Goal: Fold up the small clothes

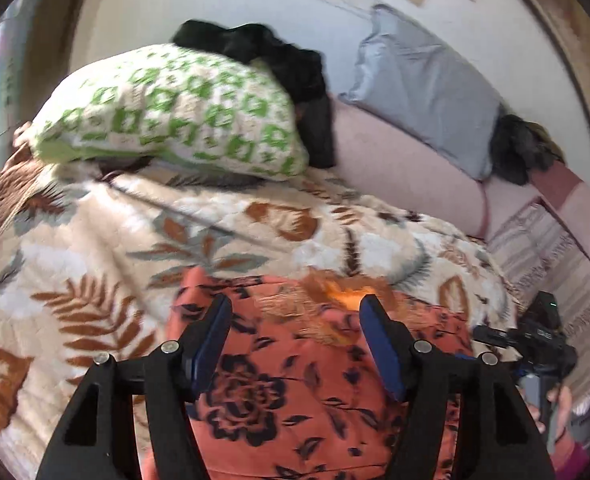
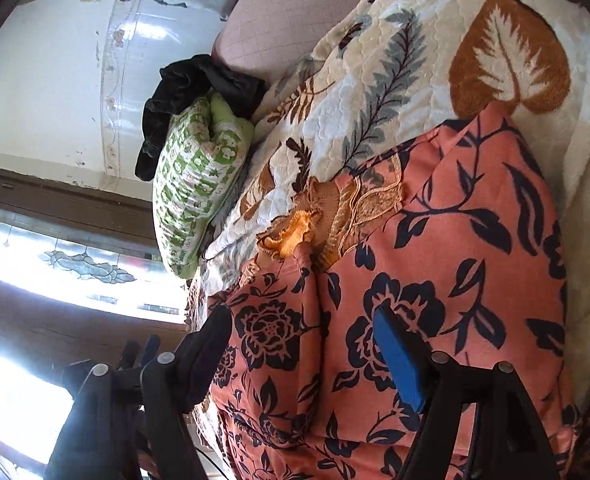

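From the left wrist view, the left gripper is hovering with its jaws standing wide apart and holding nothing, right over the orange floral garment, which is lying on the leaf-patterned blanket covering the bed. Beyond the garment a green-and-white pillow is resting on the blanket with a black cloth draped over its far end, and a grey pillow is leaning farther right against the wall. The other gripper's body is showing at the right edge, beside the garment. From the right wrist view, the right gripper is likewise sitting with its jaws apart and gripping nothing, poised above the same orange floral garment, whose lace-trimmed neckline is lying bunched against the blanket. The green-and-white pillow is lying near the bed's edge with the black cloth on top, and bright window glass is glaring behind it.
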